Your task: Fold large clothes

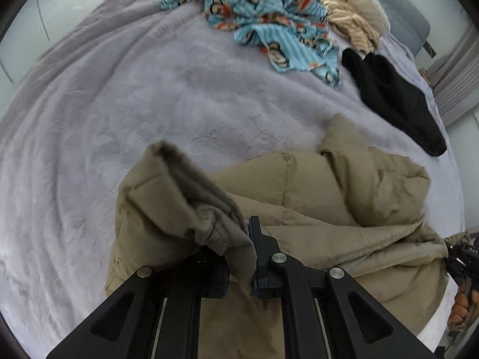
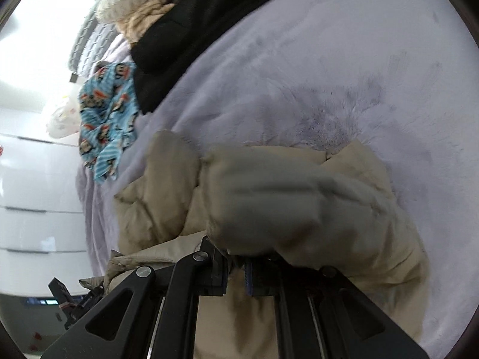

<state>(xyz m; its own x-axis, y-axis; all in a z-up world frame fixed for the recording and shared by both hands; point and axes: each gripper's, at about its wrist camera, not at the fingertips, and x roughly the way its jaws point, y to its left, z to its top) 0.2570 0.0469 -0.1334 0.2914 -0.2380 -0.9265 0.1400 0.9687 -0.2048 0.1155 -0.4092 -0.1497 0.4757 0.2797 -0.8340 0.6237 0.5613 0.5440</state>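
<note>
A large khaki puffer jacket [image 1: 329,197] lies bunched on the grey plush bed cover [image 1: 125,113]. My left gripper [image 1: 239,257] is shut on a fold of the jacket, which drapes over the left finger. In the right wrist view my right gripper [image 2: 236,272] is shut on another padded part of the jacket [image 2: 299,197], lifted and bulging over the fingers. The right gripper also shows at the right edge of the left wrist view [image 1: 462,260]. The left gripper shows at the lower left of the right wrist view [image 2: 71,302].
A blue cartoon-print garment [image 1: 269,21], a black garment [image 1: 395,95] and a cream knitted pile [image 1: 353,12] lie at the far side of the bed. White drawers [image 2: 33,197] stand beside the bed in the right wrist view.
</note>
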